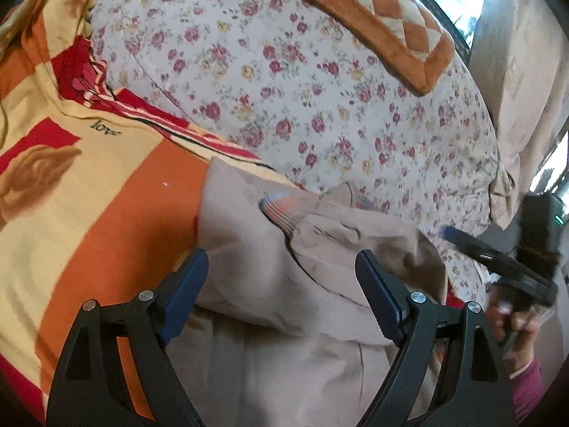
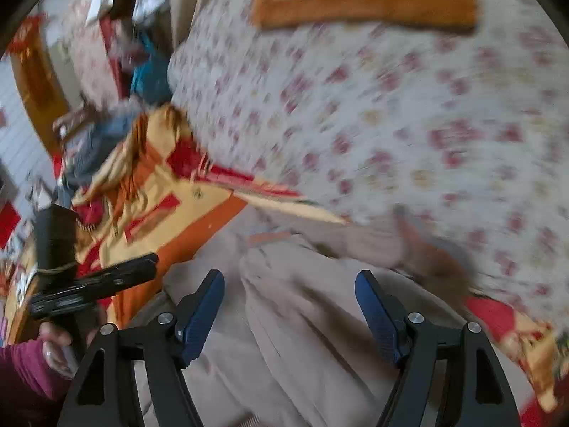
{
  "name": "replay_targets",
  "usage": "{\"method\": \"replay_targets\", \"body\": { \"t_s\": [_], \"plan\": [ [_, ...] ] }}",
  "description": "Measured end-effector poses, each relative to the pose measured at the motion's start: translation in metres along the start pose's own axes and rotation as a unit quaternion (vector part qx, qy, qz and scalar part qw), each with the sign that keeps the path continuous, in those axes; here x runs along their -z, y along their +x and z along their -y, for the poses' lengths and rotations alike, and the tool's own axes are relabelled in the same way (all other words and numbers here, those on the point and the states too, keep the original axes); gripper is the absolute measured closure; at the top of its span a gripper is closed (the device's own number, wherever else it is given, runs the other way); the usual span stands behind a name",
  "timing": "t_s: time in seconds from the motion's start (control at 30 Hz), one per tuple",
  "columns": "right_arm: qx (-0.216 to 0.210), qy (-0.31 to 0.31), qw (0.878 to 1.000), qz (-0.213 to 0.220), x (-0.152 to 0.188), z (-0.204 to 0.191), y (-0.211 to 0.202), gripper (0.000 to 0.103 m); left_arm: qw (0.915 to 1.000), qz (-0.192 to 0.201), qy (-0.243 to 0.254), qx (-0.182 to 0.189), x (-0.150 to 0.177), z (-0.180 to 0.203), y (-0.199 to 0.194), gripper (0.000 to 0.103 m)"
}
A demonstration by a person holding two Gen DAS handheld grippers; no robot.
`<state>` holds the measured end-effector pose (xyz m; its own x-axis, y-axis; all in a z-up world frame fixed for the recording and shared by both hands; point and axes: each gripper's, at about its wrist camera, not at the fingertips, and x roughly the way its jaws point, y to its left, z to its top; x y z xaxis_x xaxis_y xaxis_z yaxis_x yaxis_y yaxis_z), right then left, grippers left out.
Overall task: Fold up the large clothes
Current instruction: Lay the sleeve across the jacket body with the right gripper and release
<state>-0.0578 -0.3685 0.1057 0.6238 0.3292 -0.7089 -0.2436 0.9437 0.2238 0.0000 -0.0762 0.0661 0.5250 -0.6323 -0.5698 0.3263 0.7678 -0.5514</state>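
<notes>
A beige garment [image 1: 270, 277] with a grey and orange striped ribbed cuff [image 1: 281, 210] lies partly folded on an orange, yellow and red blanket [image 1: 99, 192]. My left gripper [image 1: 281, 259] is open just above the folded part, a finger on each side of it. My right gripper [image 2: 290, 281] is open over the same garment [image 2: 302, 327], holding nothing. The right gripper also shows at the right edge of the left wrist view [image 1: 498, 259], and the left gripper at the left of the right wrist view [image 2: 106, 277]. The right wrist view is blurred.
A bulky floral quilt [image 1: 320, 99] rises behind the garment, with an orange checked cushion [image 1: 373, 17] on top. A window and beige curtain [image 1: 522, 71] are at the far right. Clutter and a wooden piece of furniture [image 2: 39, 82] lie beyond the blanket's left end.
</notes>
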Motion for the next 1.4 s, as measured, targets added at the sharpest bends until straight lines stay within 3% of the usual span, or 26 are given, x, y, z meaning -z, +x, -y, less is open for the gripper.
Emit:
{"method": "replay_targets", "body": {
  "t_s": [0.07, 0.13, 0.23, 0.3, 0.4, 0.53, 0.63, 0.7, 0.8, 0.9, 1.03, 1.07, 1.1, 1.13, 1.17, 1.2, 1.4],
  "plan": [
    [0.024, 0.014, 0.999, 0.033, 0.021, 0.006, -0.041, 0.029, 0.9998, -0.006, 0.014, -0.010, 0.001, 0.008, 0.001, 0.018],
    [0.079, 0.022, 0.995, 0.053, 0.045, 0.005, -0.075, 0.029, 0.9994, -0.005, 0.028, -0.018, 0.000, 0.019, 0.002, 0.018],
    [0.146, 0.025, 0.987, 0.066, 0.087, 0.008, -0.108, 0.029, 0.9986, -0.013, 0.046, -0.023, -0.006, 0.038, 0.011, 0.017],
    [0.180, 0.035, 0.982, 0.051, 0.116, 0.014, -0.114, 0.029, 0.9981, -0.034, 0.042, -0.030, -0.012, 0.045, 0.030, 0.017],
    [0.191, 0.051, 0.980, 0.026, 0.142, 0.021, -0.108, 0.029, 0.9934, -0.077, -0.009, -0.085, -0.017, 0.036, 0.068, 0.017],
    [0.201, 0.059, 0.978, 0.017, 0.152, 0.026, -0.094, 0.029, 0.9868, -0.104, -0.066, -0.104, -0.013, 0.017, 0.099, 0.017],
    [0.214, 0.047, 0.975, 0.027, 0.154, 0.025, -0.092, 0.029, 0.9909, -0.084, -0.056, -0.090, -0.010, 0.021, 0.098, 0.017],
    [0.231, 0.033, 0.972, 0.013, 0.156, 0.026, -0.083, 0.029, 0.9936, -0.087, -0.048, -0.054, -0.008, 0.024, 0.097, 0.017],
    [0.221, 0.032, 0.975, -0.013, 0.161, 0.030, -0.073, 0.029, 0.9961, -0.081, -0.034, -0.005, -0.006, 0.028, 0.093, 0.017],
    [0.227, 0.029, 0.973, -0.017, 0.163, 0.031, -0.071, 0.029, 0.9960, -0.084, -0.005, -0.030, -0.003, 0.030, 0.099, 0.017],
    [0.223, 0.046, 0.974, -0.012, 0.161, 0.036, -0.072, 0.029, 0.9948, -0.097, -0.026, -0.021, -0.006, 0.024, 0.111, 0.018],
    [0.220, 0.052, 0.974, -0.013, 0.162, 0.037, -0.072, 0.029, 0.9948, -0.097, -0.028, -0.009, -0.007, 0.025, 0.113, 0.028],
    [0.218, 0.057, 0.974, -0.015, 0.162, 0.038, -0.072, 0.029, 0.9939, -0.105, -0.031, 0.009, -0.008, 0.026, 0.117, 0.045],
    [0.220, 0.060, 0.974, -0.016, 0.162, 0.039, -0.072, 0.029, 0.9932, -0.111, -0.031, 0.013, -0.010, 0.029, 0.122, 0.054],
    [0.222, 0.063, 0.973, -0.017, 0.163, 0.040, -0.072, 0.029, 0.9931, -0.113, -0.030, 0.010, -0.012, 0.031, 0.125, 0.074],
    [0.223, 0.065, 0.972, -0.017, 0.163, 0.041, -0.072, 0.029, 0.9939, -0.107, -0.025, 0.007, -0.012, 0.036, 0.124, 0.086],
    [0.220, 0.068, 0.973, -0.012, 0.162, 0.037, -0.068, 0.029, 0.9966, -0.066, -0.016, 0.048, -0.028, 0.063, 0.092, 0.097]
  ]
}}
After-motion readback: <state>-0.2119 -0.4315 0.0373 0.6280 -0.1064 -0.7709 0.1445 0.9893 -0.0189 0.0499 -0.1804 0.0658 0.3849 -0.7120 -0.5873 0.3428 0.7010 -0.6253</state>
